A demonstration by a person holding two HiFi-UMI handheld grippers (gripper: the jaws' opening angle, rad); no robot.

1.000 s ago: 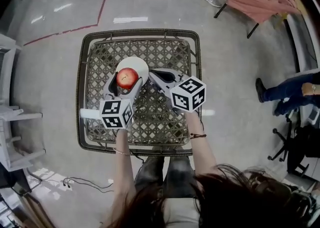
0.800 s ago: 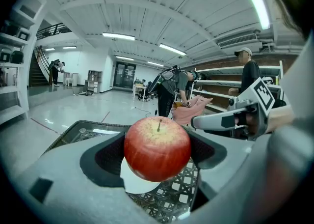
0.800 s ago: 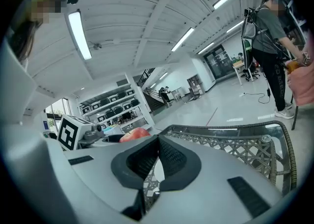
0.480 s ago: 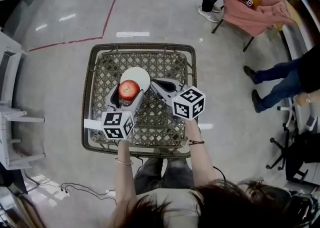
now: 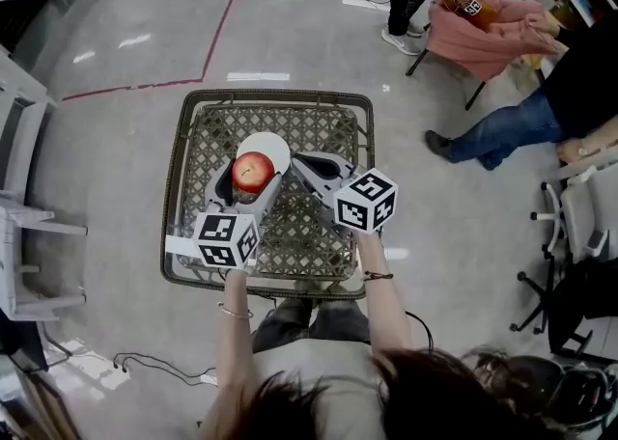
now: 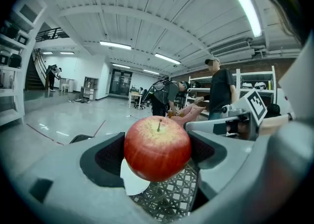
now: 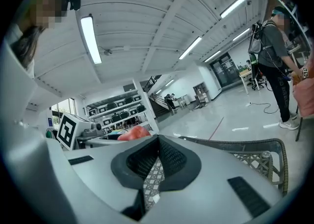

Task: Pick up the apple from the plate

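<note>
A red apple (image 5: 252, 171) sits between the jaws of my left gripper (image 5: 249, 176), which is shut on it. In the left gripper view the apple (image 6: 157, 147) fills the gap between the dark pads, stem up, held above the white plate (image 6: 131, 182). The plate (image 5: 269, 147) lies on the woven wire table (image 5: 191, 235), partly covered by the apple. My right gripper (image 5: 303, 164) hovers just right of the apple, jaws closed together with nothing between them. From the right gripper view the apple (image 7: 133, 133) peeks over the left gripper's body.
The table's raised metal rim (image 5: 365, 192) frames the weave. A seated person's legs (image 5: 492, 129) and a chair with pink cloth (image 5: 483, 33) are at the upper right. White furniture (image 5: 24, 235) stands at the left. Cables (image 5: 145, 366) lie on the floor.
The apple in the left gripper has come up off the plate. The view has shifted a little, and the person at the right has moved nearer.
</note>
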